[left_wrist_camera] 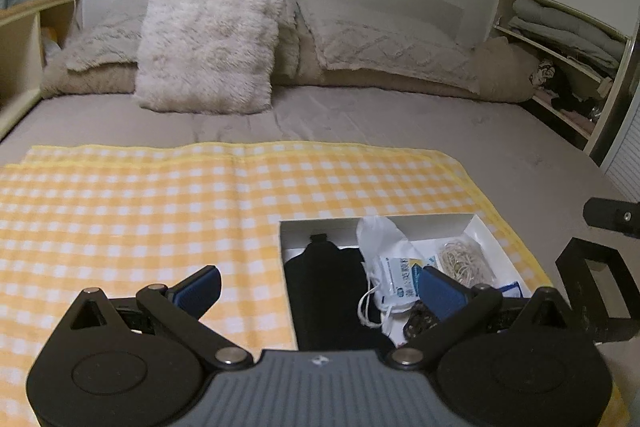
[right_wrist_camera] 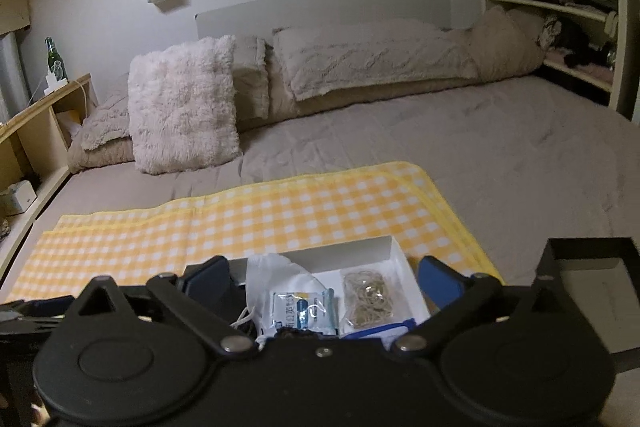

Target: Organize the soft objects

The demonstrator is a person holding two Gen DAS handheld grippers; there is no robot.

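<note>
Bed (left_wrist_camera: 360, 115) fills the room ahead of both claws; a fluffy pale cushion (left_wrist_camera: 208, 43) stands propped against the pillows at the far end, well beyond either claw and untouched. Nearer, a yellow checked cloth (left_wrist_camera: 140, 211) lies flat across the bed, bare on the side ahead of the left gripper (left_wrist_camera: 320, 291). On the cloth's near corner sits a white box (left_wrist_camera: 472, 223), directly under and just ahead of both claws. Inside it, from biggest down: a black soft pouch (left_wrist_camera: 324, 287) along the left side, between the left claw's fingers; a white face mask (right_wrist_camera: 276, 279) with its loops trailing, beside a small blue-and-white packet (right_wrist_camera: 302, 309); a clear bag of rubber bands (right_wrist_camera: 368, 295) toward the right wall, sitting between the right gripper's (right_wrist_camera: 324, 283) spread fingers. Both claws stand wide and hold nothing; neither pad touches any item. Reading: the small soft things look gathered into the box, and no loose item shows on the cloth, so the sorting seems mostly or wholly done. What may remain, if anything, is the cushion and pillows; cannot tell whether they count.
</note>
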